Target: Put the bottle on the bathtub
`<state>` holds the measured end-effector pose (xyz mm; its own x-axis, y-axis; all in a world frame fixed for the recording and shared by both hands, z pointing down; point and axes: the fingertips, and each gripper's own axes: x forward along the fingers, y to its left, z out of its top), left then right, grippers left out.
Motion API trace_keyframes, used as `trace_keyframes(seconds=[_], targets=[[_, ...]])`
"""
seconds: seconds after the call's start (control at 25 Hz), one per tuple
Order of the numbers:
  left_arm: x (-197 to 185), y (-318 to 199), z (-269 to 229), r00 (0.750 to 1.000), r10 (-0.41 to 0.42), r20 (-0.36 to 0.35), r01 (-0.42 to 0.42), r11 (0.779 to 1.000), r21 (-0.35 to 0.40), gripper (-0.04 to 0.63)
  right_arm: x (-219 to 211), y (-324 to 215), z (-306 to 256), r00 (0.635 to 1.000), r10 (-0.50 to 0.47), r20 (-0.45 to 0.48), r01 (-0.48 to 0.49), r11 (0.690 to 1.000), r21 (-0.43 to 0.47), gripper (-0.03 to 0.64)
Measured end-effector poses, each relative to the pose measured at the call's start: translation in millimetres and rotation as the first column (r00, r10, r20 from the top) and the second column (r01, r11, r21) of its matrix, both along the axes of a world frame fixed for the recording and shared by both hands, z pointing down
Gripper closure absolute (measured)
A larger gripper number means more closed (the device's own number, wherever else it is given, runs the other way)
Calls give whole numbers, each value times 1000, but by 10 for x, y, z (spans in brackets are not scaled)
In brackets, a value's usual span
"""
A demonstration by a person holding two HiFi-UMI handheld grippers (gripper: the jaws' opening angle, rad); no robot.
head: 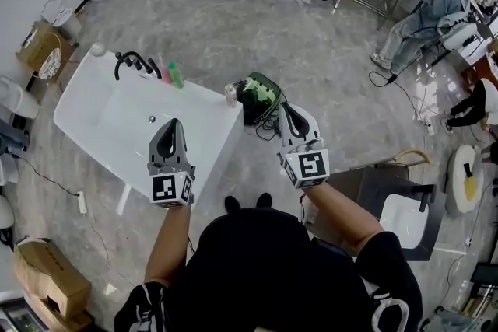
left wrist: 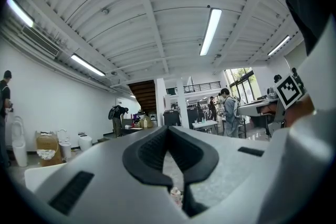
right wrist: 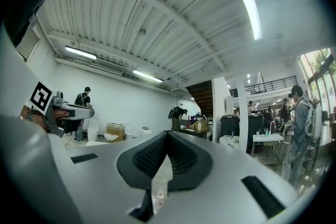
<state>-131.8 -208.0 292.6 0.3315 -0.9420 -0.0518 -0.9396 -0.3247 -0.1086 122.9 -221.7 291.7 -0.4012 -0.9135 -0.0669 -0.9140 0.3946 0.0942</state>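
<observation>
Both pairs of jaws are closed tip to tip and hold nothing: on the left gripper [left wrist: 168, 131] and the right gripper [right wrist: 167, 136] the black pads meet at the front, and only a narrow wedge of floor shows behind them. From my head camera the two grippers sit level in front of me, pointing at the bathtub [head: 85, 101], the left one over its near edge and the right one just off its near right corner.

A small clear bottle [head: 230, 94] stands upright on the rim at that near right corner, ahead of the jaws and between the two grippers, touching neither. It also shows through the wedge in each gripper view, small and far off.

I judge one of two things. If that bottle is the one meant, it is already on the tub and the job looks finished. If not, I have yet to start. The next move would then be to open the right jaws and reach down to the green crate [head: 250, 109] of bottles on the floor just beside that corner.
</observation>
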Motion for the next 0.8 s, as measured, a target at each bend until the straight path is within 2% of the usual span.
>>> trace_keyframes(seconds=[0.8], targets=[[205,121,-12,999,53,-2,-53,999,0,588,-57,59,13,1000,-28,-5,28,1000,-7,611]])
